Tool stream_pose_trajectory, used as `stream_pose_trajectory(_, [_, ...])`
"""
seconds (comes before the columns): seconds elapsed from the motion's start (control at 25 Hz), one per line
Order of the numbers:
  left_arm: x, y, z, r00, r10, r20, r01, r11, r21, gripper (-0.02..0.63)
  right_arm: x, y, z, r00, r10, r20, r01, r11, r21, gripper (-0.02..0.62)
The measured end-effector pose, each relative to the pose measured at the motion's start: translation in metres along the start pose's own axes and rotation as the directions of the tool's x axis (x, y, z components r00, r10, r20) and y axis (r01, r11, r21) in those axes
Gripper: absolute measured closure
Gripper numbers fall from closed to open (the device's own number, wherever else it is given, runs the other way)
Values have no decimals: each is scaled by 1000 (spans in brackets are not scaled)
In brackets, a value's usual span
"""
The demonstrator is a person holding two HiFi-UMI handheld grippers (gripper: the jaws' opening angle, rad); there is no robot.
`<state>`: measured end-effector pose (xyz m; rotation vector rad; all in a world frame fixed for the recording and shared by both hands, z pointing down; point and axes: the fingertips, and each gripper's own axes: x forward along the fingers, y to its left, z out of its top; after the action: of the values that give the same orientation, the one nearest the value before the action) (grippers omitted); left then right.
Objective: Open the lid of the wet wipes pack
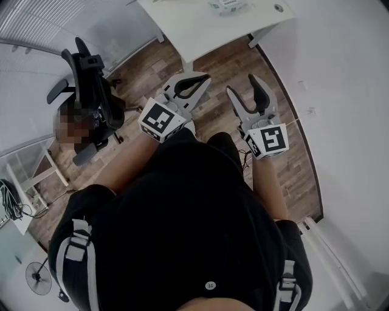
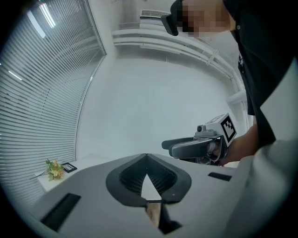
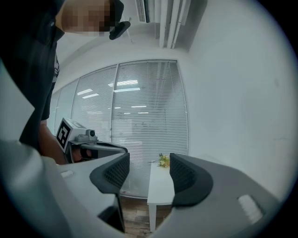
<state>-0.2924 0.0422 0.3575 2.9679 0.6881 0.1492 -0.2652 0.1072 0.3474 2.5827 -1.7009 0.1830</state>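
Hovering empty short of the surface [image 1: 194, 24] at twelve o'clock, left gripper [image 1: 205, 78] jaws together, right gripper [image 1: 241, 85] jaws apart, both are needing to reach the pack [image 1: 228, 5] first.

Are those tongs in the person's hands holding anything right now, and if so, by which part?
Nothing is held. The left tongs are shut, tips together, with nothing between them. The right tongs stand open and empty.

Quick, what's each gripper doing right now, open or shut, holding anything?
Left gripper: shut, jaw tips together, nothing held.
Right gripper: open, jaws apart, nothing between them.
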Motion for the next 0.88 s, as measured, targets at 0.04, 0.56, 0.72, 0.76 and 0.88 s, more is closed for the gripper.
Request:
stream_pose_trajectory(0.04, [2,3,-2,1000,-2,-6,2,1000,-3,598,2,-2,-1,1000,-1,-4,1,1000,-3,318])
stream_pose_trajectory(0.56, [80,38,-5,999,5,-49,-4,1000,13,598,29,-91,-7,1000,8,-5,-8,1000,9,318])
stream_pose_trajectory(0.72, [122,47,5,998,26,-53,-24,999,29,598,41,-134,-4,999,39,6,-39,999,10,318])
stream_pose_trajectory(0.76, [132,51,7,998,34,-55,-32,999,30,598,45,-145,-3,999,48,6,-48,999,9,318])
stream_pose_trajectory(0.88, [162,58,10,996,61,-69,-59,998,32,598,52,-176,1,997,75,6,-75,997,9,318])
